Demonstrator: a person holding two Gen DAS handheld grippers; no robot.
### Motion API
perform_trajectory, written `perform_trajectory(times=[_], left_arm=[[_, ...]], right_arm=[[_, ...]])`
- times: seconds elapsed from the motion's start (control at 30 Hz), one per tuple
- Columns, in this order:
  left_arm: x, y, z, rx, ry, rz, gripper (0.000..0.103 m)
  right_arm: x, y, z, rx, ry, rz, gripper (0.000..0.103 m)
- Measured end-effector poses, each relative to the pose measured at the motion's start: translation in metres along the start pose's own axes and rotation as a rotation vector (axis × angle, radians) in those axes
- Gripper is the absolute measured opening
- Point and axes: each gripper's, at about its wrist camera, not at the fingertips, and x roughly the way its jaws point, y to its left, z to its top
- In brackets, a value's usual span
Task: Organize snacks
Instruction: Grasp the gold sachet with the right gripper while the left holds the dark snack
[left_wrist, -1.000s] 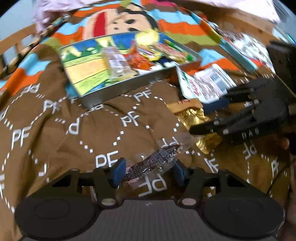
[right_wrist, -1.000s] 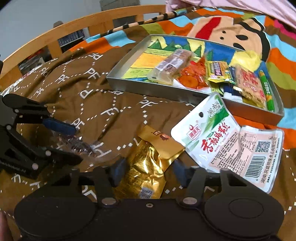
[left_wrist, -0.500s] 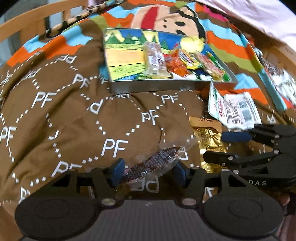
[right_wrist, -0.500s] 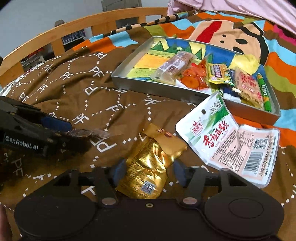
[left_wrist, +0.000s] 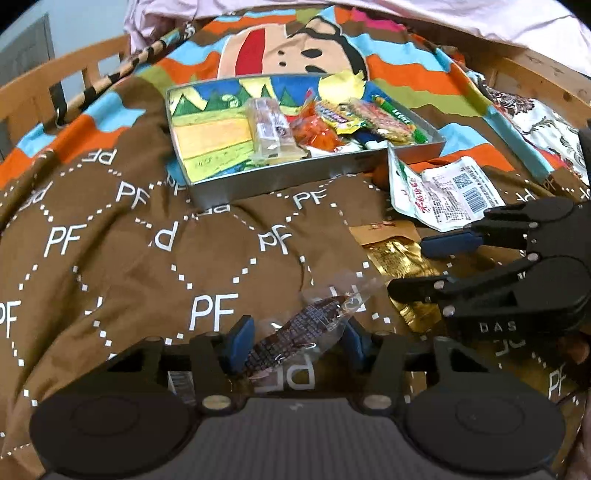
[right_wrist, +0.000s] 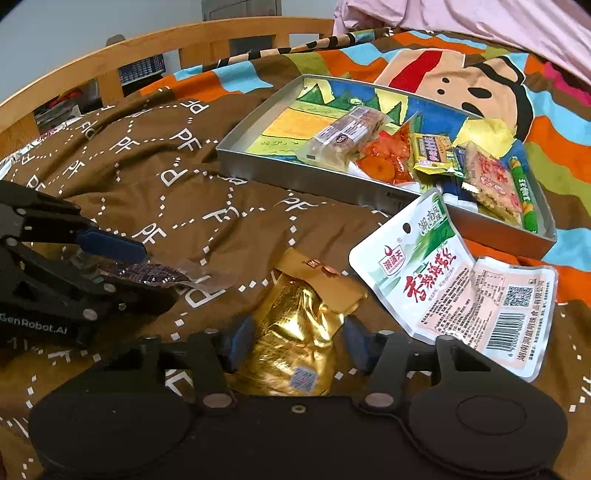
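Observation:
A dark snack in a clear wrapper lies between the fingers of my left gripper, raised off the brown blanket; the jaws stand apart around it. It also shows in the right wrist view. My right gripper is open around a gold foil pouch lying on the blanket. A metal tray holds several snacks at its right end. A white-green pouch and a white barcode pouch lie beside the tray.
The wooden bed rail curves along the far left. A pink cover lies at the back right. The colourful cartoon blanket spreads behind the tray.
The left gripper lifted and swung with the dark snack, so the tray sits more centred ahead. The right gripper moved slightly closer over the gold pouch.

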Motion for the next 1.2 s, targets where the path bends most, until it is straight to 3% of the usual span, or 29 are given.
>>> perform_trajectory(times=[0.13, 0.17, 0.23, 0.3, 0.47, 0.6, 0.7, 0.8, 0.87, 0.93, 1.03, 1.2], left_arm=[[-0.010, 0.004, 0.000, -0.024, -0.044, -0.006, 0.044], [-0.012, 0.004, 0.002, -0.025, -0.050, -0.004, 0.044], [-0.013, 0.004, 0.004, -0.033, -0.055, -0.002, 0.043], [-0.011, 0.005, 0.004, -0.035, -0.050, 0.004, 0.043], [-0.010, 0.014, 0.004, -0.036, -0.036, 0.026, 0.043], [-0.006, 0.026, 0.005, -0.043, -0.001, -0.001, 0.046], [-0.001, 0.029, 0.004, -0.033, 0.028, -0.015, 0.050], [-0.001, 0.028, 0.002, -0.035, 0.027, -0.011, 0.049], [-0.004, 0.025, 0.002, -0.035, 0.020, 0.000, 0.046], [-0.009, 0.025, 0.005, -0.053, 0.004, 0.001, 0.042], [-0.014, 0.026, 0.011, -0.089, -0.005, -0.009, 0.039], [-0.020, 0.030, 0.015, -0.138, -0.033, -0.003, 0.033]], right_arm=[[-0.005, 0.006, -0.002, -0.051, -0.026, -0.018, 0.046], [-0.006, 0.008, -0.003, -0.063, -0.032, -0.018, 0.026], [-0.008, 0.014, -0.003, -0.106, -0.050, -0.035, 0.020], [-0.009, 0.017, -0.004, -0.128, -0.052, -0.044, 0.021], [-0.009, 0.003, -0.004, -0.010, -0.011, -0.013, 0.060], [0.000, -0.007, -0.004, 0.071, 0.019, 0.031, 0.071], [0.007, -0.005, -0.003, 0.060, 0.008, 0.045, 0.076], [0.010, -0.003, -0.003, 0.054, 0.001, 0.055, 0.067], [0.008, 0.001, -0.002, 0.035, -0.005, 0.061, 0.052], [0.005, 0.007, -0.002, 0.000, -0.013, 0.075, 0.042], [0.002, 0.018, -0.004, -0.076, -0.030, 0.051, 0.042], [-0.002, 0.016, -0.004, -0.072, -0.050, 0.047, 0.040]])
